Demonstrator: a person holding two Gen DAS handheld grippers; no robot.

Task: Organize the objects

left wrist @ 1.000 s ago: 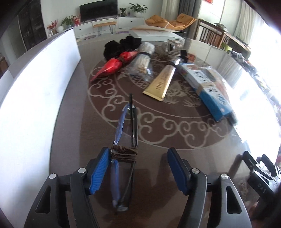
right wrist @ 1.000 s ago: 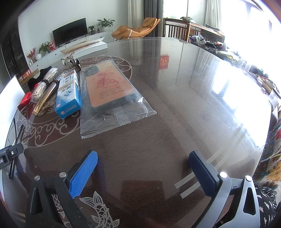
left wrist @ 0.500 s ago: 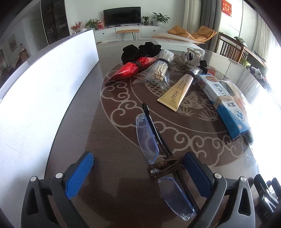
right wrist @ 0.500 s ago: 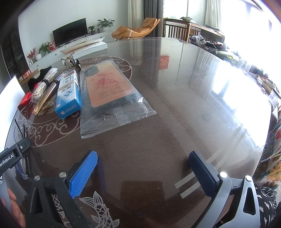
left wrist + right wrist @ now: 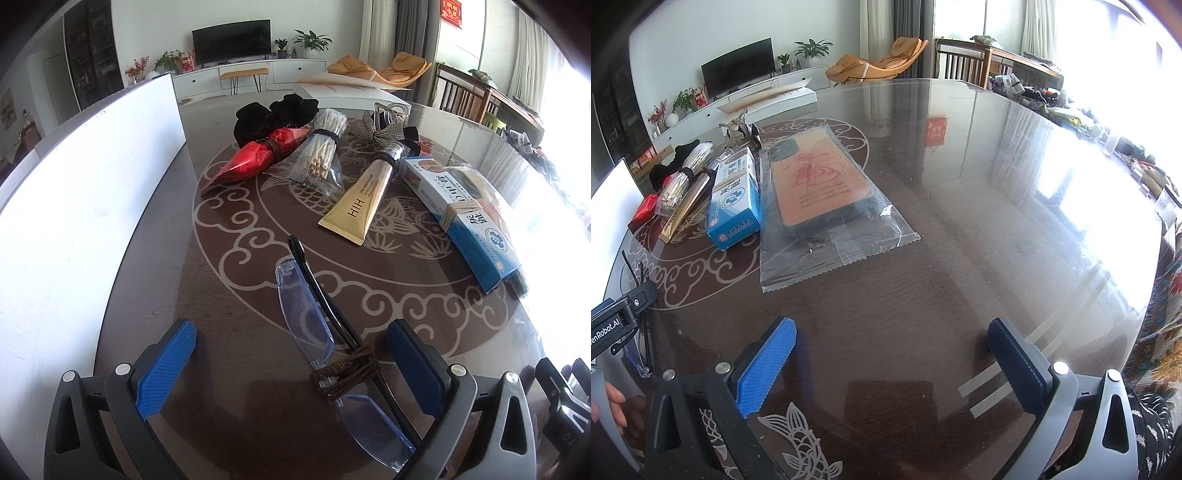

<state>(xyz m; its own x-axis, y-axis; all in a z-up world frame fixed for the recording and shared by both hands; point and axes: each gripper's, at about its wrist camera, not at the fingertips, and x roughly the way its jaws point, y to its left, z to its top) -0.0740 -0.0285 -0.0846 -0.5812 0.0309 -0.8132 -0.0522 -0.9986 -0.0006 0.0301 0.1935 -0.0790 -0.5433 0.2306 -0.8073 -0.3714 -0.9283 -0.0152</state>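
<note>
Left gripper (image 5: 291,365) fingers wide; glasses (image 5: 325,339) lie between them, seemingly untouched; right gripper (image 5: 892,363) fingers wide, empty.

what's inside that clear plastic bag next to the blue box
The clear plastic bag holds a phone case with an orange back, red artwork and a dark camera cutout. It lies flat beside the blue box. Its underside is hidden.
</note>
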